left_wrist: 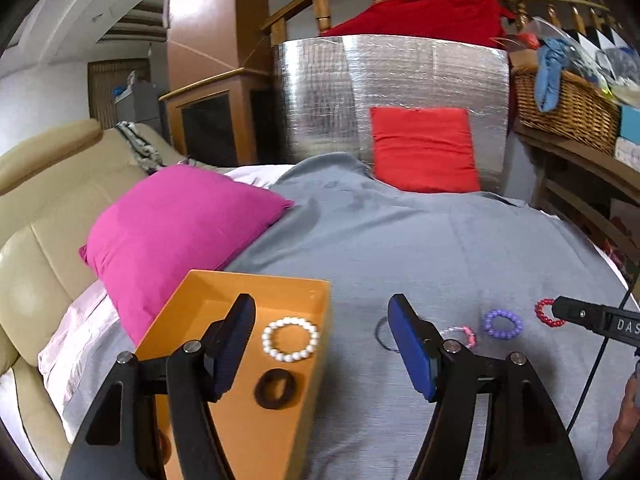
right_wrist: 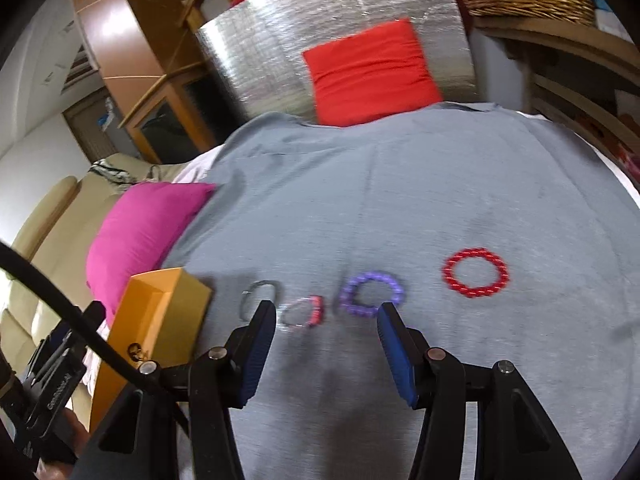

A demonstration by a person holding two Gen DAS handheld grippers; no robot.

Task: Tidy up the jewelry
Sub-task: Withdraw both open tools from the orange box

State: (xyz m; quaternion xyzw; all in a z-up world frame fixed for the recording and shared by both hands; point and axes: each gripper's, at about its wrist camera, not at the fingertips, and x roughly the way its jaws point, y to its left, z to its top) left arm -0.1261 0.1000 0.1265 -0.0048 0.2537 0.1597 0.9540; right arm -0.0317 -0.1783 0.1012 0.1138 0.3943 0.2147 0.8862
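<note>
The left gripper (left_wrist: 322, 334) is hanging with jaws apart and empty over the open orange cardboard box (left_wrist: 308, 286); a white pearl-bead bracelet (left_wrist: 291, 339) and a dark ring-shaped band (left_wrist: 279, 389) are lying inside it; the right gripper (right_wrist: 326, 314) is hovering, jaws spread and holding nothing, above the grey bedsheet (right_wrist: 400, 184); a thin grey wire bangle (right_wrist: 258, 294), a pink-and-clear bead bracelet (right_wrist: 306, 312), a purple bead bracelet (right_wrist: 370, 294) and a red bead bracelet (right_wrist: 475, 273) are lying in a row there.

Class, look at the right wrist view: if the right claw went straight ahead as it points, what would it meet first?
Probably the purple bead bracelet on the grey blanket, just beyond the open right claw; depth is uncertain.
</note>
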